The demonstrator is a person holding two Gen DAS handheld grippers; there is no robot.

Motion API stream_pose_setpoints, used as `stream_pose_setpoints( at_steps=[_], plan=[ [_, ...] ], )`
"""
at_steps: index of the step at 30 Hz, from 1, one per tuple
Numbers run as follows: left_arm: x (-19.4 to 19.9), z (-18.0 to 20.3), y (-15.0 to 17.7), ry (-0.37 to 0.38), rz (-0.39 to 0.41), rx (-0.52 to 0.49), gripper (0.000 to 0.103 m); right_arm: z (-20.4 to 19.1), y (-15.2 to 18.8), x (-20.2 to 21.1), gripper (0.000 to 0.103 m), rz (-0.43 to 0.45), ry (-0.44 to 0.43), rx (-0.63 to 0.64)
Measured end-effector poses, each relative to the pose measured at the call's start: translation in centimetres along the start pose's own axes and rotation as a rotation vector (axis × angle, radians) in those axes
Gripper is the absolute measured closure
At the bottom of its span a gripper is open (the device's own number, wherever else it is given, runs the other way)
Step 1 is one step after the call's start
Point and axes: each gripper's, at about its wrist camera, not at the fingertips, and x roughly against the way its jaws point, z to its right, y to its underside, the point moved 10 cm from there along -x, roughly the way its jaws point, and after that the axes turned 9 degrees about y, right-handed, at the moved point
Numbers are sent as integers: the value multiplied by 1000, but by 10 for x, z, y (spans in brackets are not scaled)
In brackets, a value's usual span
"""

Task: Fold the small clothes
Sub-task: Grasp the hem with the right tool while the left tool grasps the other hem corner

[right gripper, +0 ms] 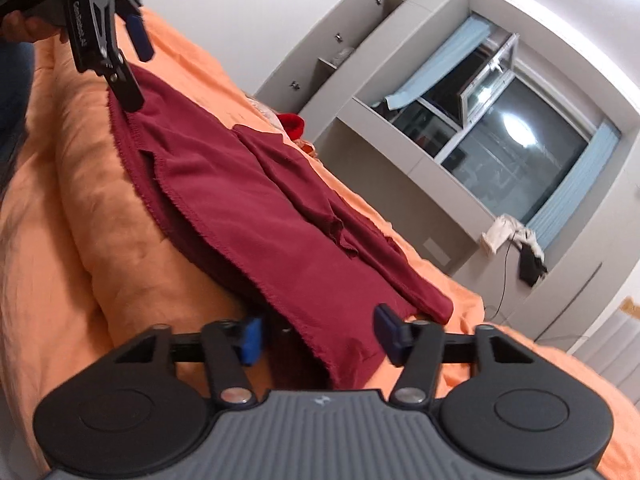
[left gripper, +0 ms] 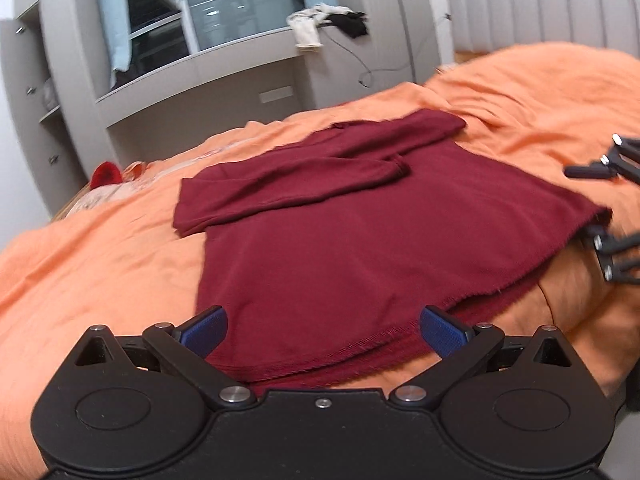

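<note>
Garment: one dark red knit long-sleeved top (left gripper: 360, 232) lies flat on the orange bed cover (left gripper: 100, 248), both sleeves already laid across the chest at the far side, so the body appears ready for a fold from the hem.
Hem: the near edge (left gripper: 328, 356) hangs slightly over the bed's near side, two layers showing; this gives both tools an edge to get under.
Left gripper (left gripper: 323, 330): jaws spread wide, blue pads either side of the near hem's left corner, holding nothing; placed, I judge, to pinch that corner.
Right gripper (right gripper: 318, 336): jaws also apart, straddling the hem's right corner, cloth between the pads but not squeezed.
Why both at the hem: matching corners lifted together would carry the bottom up evenly toward the collar.
Counts: two grippers, one top, two folded sleeves.
Elsewhere: one small red item (left gripper: 106, 174) at the far left of the bed; a grey window-side cabinet (left gripper: 224, 76) beyond, with pale and black clothes (left gripper: 328, 24) heaped on its ledge.
</note>
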Motion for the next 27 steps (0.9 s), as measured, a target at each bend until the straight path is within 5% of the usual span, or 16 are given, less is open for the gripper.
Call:
stream_pose_setpoints(
  at_steps=[3, 9, 14, 18, 21, 27],
  plan=[
    [-7, 8, 3, 0, -13, -54, 1, 2, -6, 1, 90, 13, -28, -39],
    [-21, 22, 4, 1, -43, -140, 1, 37, -27, 3, 95, 47, -14, -236],
    [-39, 17, 0, -84, -80, -182, 3, 70, -31, -2, 96, 38, -18, -403],
    [-38, -3, -5, -195, -89, -205, 24, 82, -26, 0, 96, 42, -5, -414],
    [-33, -12, -5, -206, -89, -207, 42, 81, -22, 1, 96, 39, -15, -407],
    [-22, -15, 1, -226, -106, -250, 54, 78, -25, 2, 96, 47, -3, -394]
  ],
)
